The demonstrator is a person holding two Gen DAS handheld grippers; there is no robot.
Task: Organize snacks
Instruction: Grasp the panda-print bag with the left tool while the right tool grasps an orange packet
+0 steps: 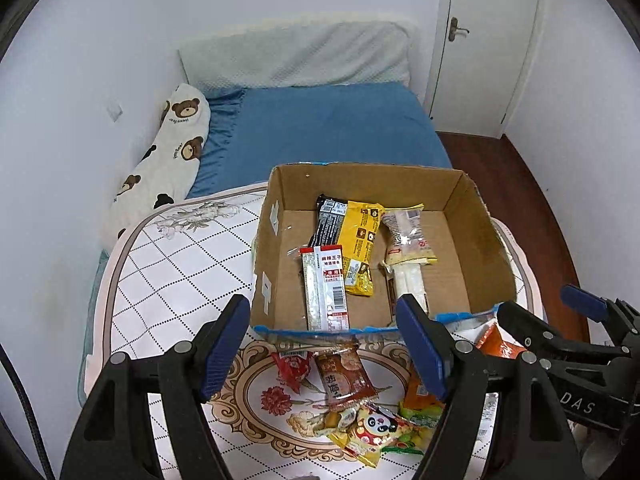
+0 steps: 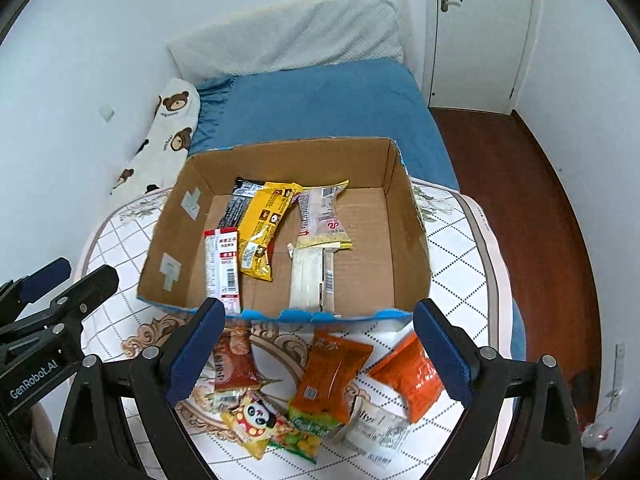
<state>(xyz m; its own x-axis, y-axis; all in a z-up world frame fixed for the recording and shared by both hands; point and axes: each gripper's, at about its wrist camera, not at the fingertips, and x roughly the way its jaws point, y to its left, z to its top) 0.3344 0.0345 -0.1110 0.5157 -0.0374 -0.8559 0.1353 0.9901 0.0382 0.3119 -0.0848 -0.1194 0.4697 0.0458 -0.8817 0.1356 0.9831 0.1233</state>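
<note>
An open cardboard box (image 1: 480,216) (image 2: 404,216) stands on a small patterned table and holds several snack packs: a red-white strip pack (image 1: 324,288) (image 2: 222,268), a yellow pack (image 1: 360,248) (image 2: 262,228), a black pack (image 1: 328,218), and white packs (image 1: 408,240) (image 2: 320,220). Loose snacks lie in front of the box: a panda pack (image 1: 374,426) (image 2: 256,420), a brown-red pack (image 1: 344,376) (image 2: 234,364), and two orange packs (image 2: 332,376) (image 2: 412,376). My left gripper (image 1: 324,348) is open and empty above them. My right gripper (image 2: 320,356) is open and empty too.
The table (image 1: 168,272) (image 2: 460,248) stands against a bed with a blue sheet (image 1: 328,128) and a bear-print pillow (image 1: 172,152). A white wall is on the left, a white door (image 1: 488,40) at the back right, and a dark wood floor (image 2: 520,208) on the right.
</note>
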